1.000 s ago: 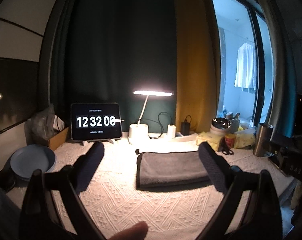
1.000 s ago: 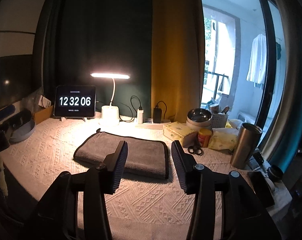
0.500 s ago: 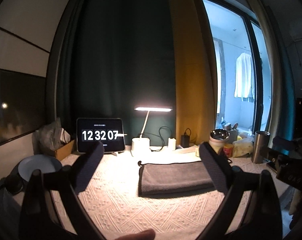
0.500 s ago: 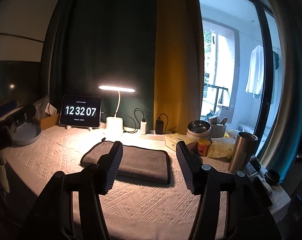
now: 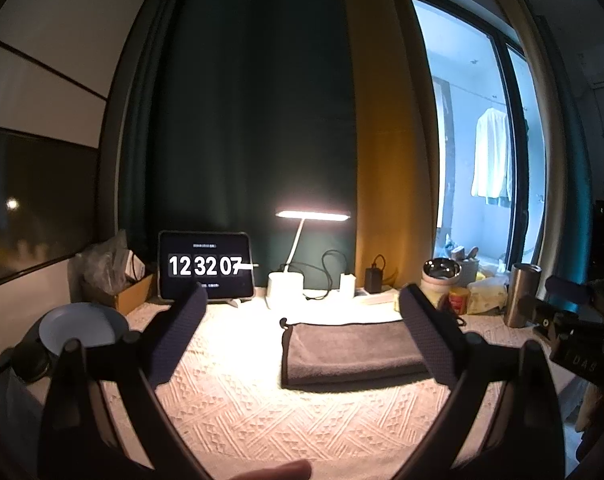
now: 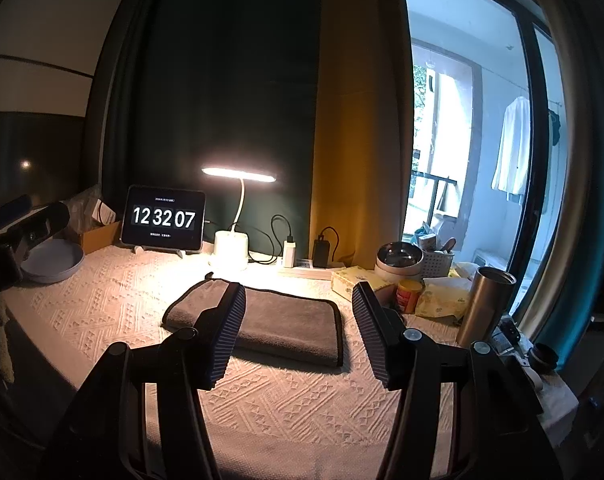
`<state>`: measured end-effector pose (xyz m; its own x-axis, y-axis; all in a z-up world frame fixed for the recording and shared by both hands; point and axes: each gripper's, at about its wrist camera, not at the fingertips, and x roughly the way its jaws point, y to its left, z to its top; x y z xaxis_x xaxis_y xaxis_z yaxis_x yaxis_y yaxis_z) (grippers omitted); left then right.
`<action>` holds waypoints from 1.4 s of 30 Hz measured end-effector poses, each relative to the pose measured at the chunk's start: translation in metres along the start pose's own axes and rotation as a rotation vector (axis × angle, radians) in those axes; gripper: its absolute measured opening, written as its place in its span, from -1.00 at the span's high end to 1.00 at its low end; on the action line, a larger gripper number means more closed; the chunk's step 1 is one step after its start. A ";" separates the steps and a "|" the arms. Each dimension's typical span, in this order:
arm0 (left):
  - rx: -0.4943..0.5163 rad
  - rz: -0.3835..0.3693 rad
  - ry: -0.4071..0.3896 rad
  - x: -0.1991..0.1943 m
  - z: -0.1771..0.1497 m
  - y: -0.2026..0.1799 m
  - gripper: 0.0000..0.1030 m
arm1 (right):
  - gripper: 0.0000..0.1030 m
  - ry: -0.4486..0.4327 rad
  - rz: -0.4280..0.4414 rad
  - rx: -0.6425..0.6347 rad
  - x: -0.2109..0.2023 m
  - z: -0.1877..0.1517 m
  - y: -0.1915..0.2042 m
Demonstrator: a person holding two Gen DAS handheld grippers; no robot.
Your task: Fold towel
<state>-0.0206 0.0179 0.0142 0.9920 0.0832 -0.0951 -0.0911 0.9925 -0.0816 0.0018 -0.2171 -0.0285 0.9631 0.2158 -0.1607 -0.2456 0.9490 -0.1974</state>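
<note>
A grey towel (image 5: 354,350) lies folded into a flat rectangle on the cream knitted tablecloth (image 5: 242,412), under the desk lamp; it also shows in the right wrist view (image 6: 286,322). My left gripper (image 5: 302,300) is open and empty, held above the table in front of the towel. My right gripper (image 6: 298,292) is open and empty, also raised and back from the towel's near edge. Neither touches the towel. The right gripper's body (image 5: 578,340) shows at the right of the left wrist view.
A lit desk lamp (image 6: 232,248), a tablet clock (image 6: 163,218) and chargers stand at the back. A blue plate (image 5: 82,326) lies at the left. A steel tumbler (image 6: 486,306), bowl (image 6: 398,258), small can and packets crowd the right.
Both grippers have risen and tilted upward away from the table, so the towel sits lower in both views. The towel has not moved.
</note>
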 end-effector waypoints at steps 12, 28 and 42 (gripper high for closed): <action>-0.001 -0.002 0.013 0.003 -0.002 0.000 -0.90 | -0.14 0.002 -0.007 -0.001 0.000 -0.001 0.002; 0.002 -0.004 0.026 0.009 -0.004 0.000 -0.90 | -0.14 0.008 -0.009 0.003 0.004 -0.001 0.001; 0.004 -0.006 0.031 0.011 -0.005 -0.002 -0.91 | -0.14 0.009 -0.008 0.005 0.006 -0.002 0.000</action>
<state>-0.0103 0.0160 0.0083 0.9893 0.0748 -0.1253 -0.0849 0.9933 -0.0780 0.0072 -0.2158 -0.0312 0.9640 0.2064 -0.1678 -0.2376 0.9519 -0.1937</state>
